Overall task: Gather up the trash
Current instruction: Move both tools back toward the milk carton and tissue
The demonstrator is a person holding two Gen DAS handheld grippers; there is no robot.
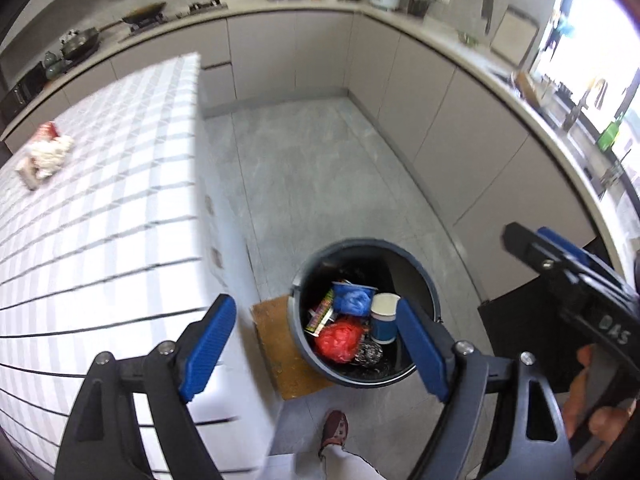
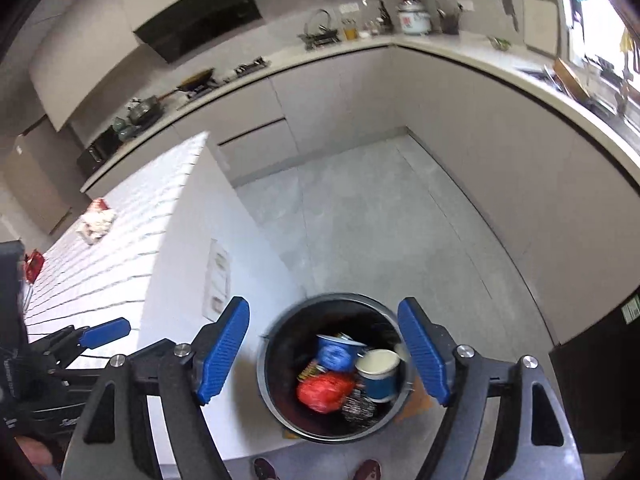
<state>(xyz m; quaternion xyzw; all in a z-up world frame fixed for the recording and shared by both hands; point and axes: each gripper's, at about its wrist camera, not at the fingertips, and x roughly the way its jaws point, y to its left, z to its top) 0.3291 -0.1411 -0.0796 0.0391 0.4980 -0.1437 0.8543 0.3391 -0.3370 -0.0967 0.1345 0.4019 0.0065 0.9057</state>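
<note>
A round dark trash bin (image 1: pixel 426 284) (image 2: pixel 268 380) stands on the floor beside the table. Inside lie a red plastic bag (image 1: pixel 339 339) (image 2: pixel 325 392), a blue paper cup (image 1: pixel 384 318) (image 2: pixel 378 374), a blue tub (image 1: pixel 354 298) (image 2: pixel 336 352) and a snack wrapper (image 1: pixel 320 314). My left gripper (image 1: pixel 316 350) is open and empty, above the bin's left side. My right gripper (image 2: pixel 324 352) is open and empty, directly above the bin. A crumpled white tissue with a red wrapper (image 1: pixel 48 152) (image 2: pixel 96 220) lies on the checked table (image 1: pixel 100 220) (image 2: pixel 100 268).
A wooden board (image 1: pixel 280 348) lies under the bin on the grey tiled floor. Kitchen counters (image 1: pixel 480 56) curve around the back and right, with a stove and pots. A dark cabinet (image 1: pixel 516 328) stands right of the bin. My shoes (image 1: pixel 335 428) show below.
</note>
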